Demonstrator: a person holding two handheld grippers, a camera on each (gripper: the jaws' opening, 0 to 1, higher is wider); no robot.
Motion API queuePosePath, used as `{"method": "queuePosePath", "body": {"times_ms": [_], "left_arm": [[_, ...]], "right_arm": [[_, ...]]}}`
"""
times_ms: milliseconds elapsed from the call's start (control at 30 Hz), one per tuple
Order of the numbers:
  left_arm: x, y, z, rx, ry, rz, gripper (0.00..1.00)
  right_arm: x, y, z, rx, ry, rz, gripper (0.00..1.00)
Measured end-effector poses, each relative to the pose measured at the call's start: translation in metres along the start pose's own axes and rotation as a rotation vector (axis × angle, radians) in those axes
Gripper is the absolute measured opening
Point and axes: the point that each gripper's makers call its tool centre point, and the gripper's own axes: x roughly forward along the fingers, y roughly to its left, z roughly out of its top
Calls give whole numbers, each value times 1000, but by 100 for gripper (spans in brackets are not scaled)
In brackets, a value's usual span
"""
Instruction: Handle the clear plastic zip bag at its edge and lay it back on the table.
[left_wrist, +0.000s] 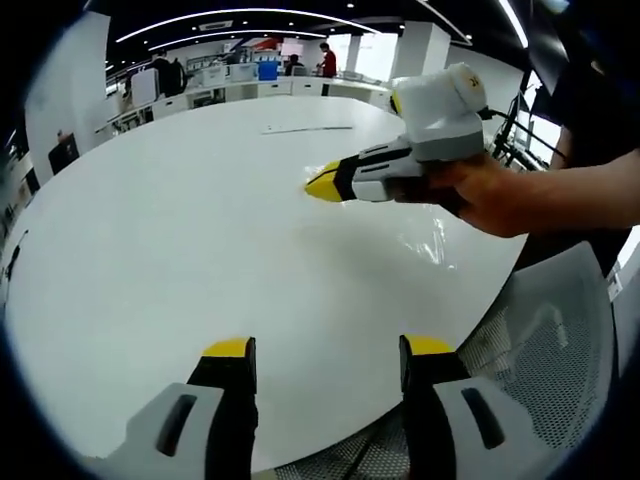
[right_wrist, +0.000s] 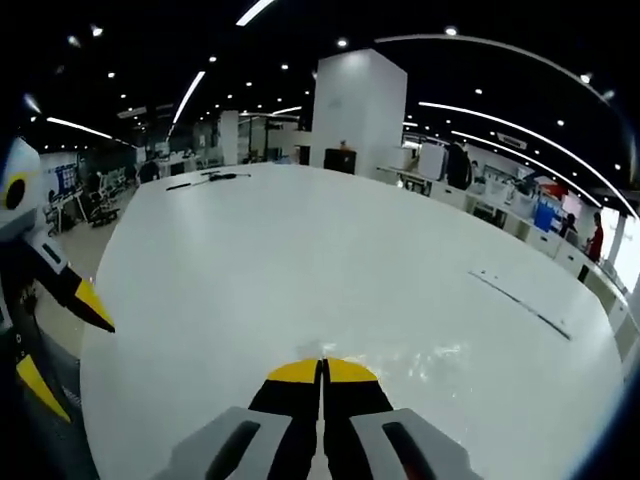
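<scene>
The clear zip bag (left_wrist: 425, 238) lies flat on the white round table (left_wrist: 180, 220), showing only as faint glints near its right edge. My right gripper (left_wrist: 322, 184), held by a hand (left_wrist: 490, 192), comes in from the right, its jaws shut on the bag's left edge. In the right gripper view its jaws (right_wrist: 322, 368) are pressed together, with the bag's sheen (right_wrist: 420, 358) around the tips. My left gripper (left_wrist: 330, 348) hovers open over the table's near edge, holding nothing. It also appears at the left of the right gripper view (right_wrist: 62, 340), apart from the bag.
A grey mesh chair (left_wrist: 545, 340) stands by the table's near right edge. A thin dark strip (left_wrist: 305, 129) lies on the far side of the table (right_wrist: 300, 260). Small black items (right_wrist: 208, 178) lie near its far rim. Desks and people stand beyond.
</scene>
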Motion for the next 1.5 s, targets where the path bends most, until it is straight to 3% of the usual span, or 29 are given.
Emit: {"method": "queuePosePath", "body": {"times_ms": [300, 967, 1500], "left_arm": [[-2, -1, 10, 25, -45, 3, 56], [6, 8, 45, 198, -108, 19, 55], [14, 7, 69, 418, -142, 23, 53]], "right_arm": [[-28, 20, 11, -89, -6, 58, 0], [-62, 53, 13, -237, 12, 166, 0], [-78, 79, 12, -278, 23, 285, 0]]}}
